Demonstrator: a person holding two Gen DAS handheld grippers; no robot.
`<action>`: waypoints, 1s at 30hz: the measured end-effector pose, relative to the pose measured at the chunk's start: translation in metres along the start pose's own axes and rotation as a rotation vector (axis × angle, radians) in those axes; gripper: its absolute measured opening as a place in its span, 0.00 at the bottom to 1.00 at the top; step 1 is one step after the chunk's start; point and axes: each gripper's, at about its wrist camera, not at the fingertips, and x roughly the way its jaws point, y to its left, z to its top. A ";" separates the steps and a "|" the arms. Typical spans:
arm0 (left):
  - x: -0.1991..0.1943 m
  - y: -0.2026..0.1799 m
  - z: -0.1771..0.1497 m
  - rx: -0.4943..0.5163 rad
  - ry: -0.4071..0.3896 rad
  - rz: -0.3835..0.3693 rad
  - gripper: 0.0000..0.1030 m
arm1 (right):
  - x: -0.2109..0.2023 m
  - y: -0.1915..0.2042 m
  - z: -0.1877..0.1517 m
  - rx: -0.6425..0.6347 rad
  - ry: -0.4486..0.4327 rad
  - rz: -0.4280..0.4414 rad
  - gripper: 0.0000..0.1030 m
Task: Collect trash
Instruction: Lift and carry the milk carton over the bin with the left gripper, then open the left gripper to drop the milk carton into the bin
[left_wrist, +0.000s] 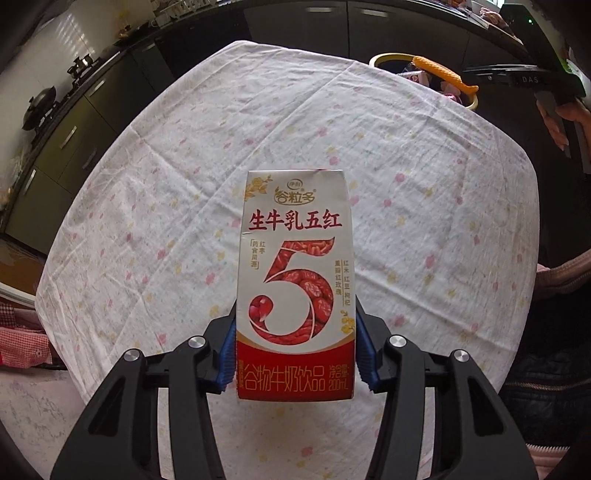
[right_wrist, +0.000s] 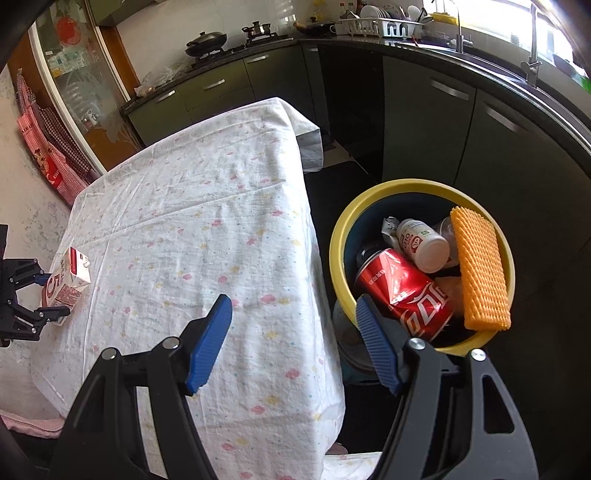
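Milk carton (left_wrist: 295, 284) clamped in left claw (left_wrist: 295, 354); right claw (right_wrist: 293, 343) wide apart, empty, beside bin (right_wrist: 341, 236) of trash

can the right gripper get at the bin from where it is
Probably yes. The right gripper is open and empty, hanging above the table's edge right beside the bin. Nothing stands between them, and the bin's mouth is uncovered, though a can, a bottle and orange foam netting already fill it.

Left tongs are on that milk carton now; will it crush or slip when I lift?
The milk carton is thin paperboard, so it probably dents under hard squeezing. Ribbed blue pads on the left tongs should limit slipping. As trash it's likely empty and light.
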 end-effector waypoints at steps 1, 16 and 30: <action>-0.001 -0.004 0.010 0.004 -0.010 0.000 0.50 | -0.003 -0.004 -0.002 0.006 -0.004 -0.003 0.64; 0.038 -0.145 0.248 0.133 -0.162 -0.307 0.50 | -0.062 -0.119 -0.048 0.237 -0.075 -0.192 0.64; 0.149 -0.184 0.367 -0.097 -0.019 -0.319 0.51 | -0.057 -0.147 -0.062 0.287 -0.071 -0.151 0.64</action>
